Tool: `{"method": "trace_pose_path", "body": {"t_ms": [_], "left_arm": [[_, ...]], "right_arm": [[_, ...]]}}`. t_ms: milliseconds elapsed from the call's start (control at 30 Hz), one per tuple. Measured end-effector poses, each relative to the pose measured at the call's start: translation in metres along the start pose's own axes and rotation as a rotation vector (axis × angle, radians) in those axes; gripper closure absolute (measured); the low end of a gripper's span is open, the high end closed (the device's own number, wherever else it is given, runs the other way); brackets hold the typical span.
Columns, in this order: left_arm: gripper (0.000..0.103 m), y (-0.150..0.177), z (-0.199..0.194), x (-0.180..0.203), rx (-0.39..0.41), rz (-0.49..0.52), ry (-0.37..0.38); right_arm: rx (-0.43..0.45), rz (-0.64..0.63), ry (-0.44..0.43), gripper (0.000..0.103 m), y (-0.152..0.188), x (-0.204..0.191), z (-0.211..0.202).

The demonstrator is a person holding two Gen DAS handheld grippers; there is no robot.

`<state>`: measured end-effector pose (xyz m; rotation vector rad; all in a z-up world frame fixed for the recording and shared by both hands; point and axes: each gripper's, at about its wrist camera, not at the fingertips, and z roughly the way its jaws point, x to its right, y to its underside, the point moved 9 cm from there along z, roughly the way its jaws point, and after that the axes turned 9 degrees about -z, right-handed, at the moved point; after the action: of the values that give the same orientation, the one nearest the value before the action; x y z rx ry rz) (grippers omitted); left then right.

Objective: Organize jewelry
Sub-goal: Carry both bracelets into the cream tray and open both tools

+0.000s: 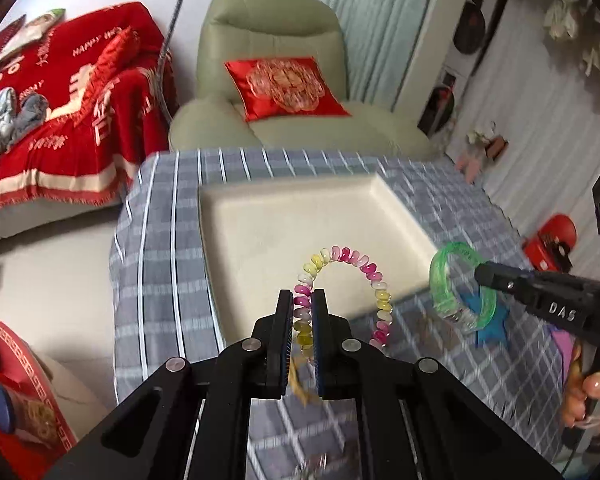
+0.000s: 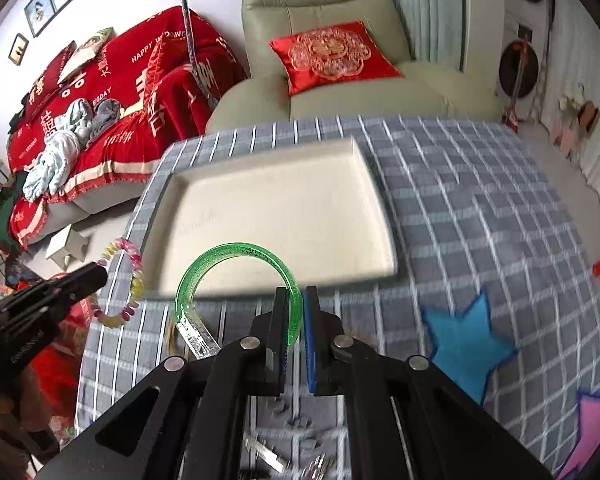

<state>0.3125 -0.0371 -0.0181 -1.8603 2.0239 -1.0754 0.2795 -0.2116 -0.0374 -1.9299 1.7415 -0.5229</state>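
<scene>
Left gripper (image 1: 302, 300) pinching pink-and-yellow beaded bracelet (image 1: 342, 256); right gripper (image 2: 296, 300) clamped on translucent green plastic bangle (image 2: 236, 250), both above shallow cream square tray (image 2: 364, 184).

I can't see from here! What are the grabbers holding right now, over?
Left gripper shut on beaded bracelet. Right gripper shut on green bangle. Both near white tray, its floor bare. Nothing blocking.
</scene>
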Motion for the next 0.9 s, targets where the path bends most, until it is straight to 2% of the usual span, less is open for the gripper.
{"method": "trace_pose_path", "body": {"t_ms": [100,267,367,500,633,767,900], "left_arm": [[0.078,-0.028,0.016,0.001,0.008,-0.029,-0.006],[0.078,-0.055,0.065,-0.009,0.000,-0.068,-0.093],[0.078,-0.055,0.096,-0.012,-0.019,-0.047,-0.142],[0.078,-0.049,0.128,-0.014,-0.053,-0.019,-0.167],[0.078,-0.037,0.162,-0.022,-0.123,-0.013,-0.206],[0.077,-0.026,0.176,-0.027,-0.152,0.008,-0.255],[0.077,-0.025,0.175,-0.024,-0.121,0.063,-0.305]], "right_arm": [[-0.001,0.004,-0.008,0.095,-0.026,0.004,0.012],[-0.013,0.013,-0.002,0.095,-0.059,0.013,0.047],[-0.036,0.013,0.001,0.095,-0.070,0.017,0.077],[-0.063,0.019,0.005,0.095,-0.075,0.022,0.110],[-0.088,0.028,0.020,0.095,-0.071,0.028,0.137],[-0.119,0.041,0.049,0.095,-0.063,0.037,0.154],[-0.138,0.034,0.078,0.096,-0.057,0.041,0.163]]}}
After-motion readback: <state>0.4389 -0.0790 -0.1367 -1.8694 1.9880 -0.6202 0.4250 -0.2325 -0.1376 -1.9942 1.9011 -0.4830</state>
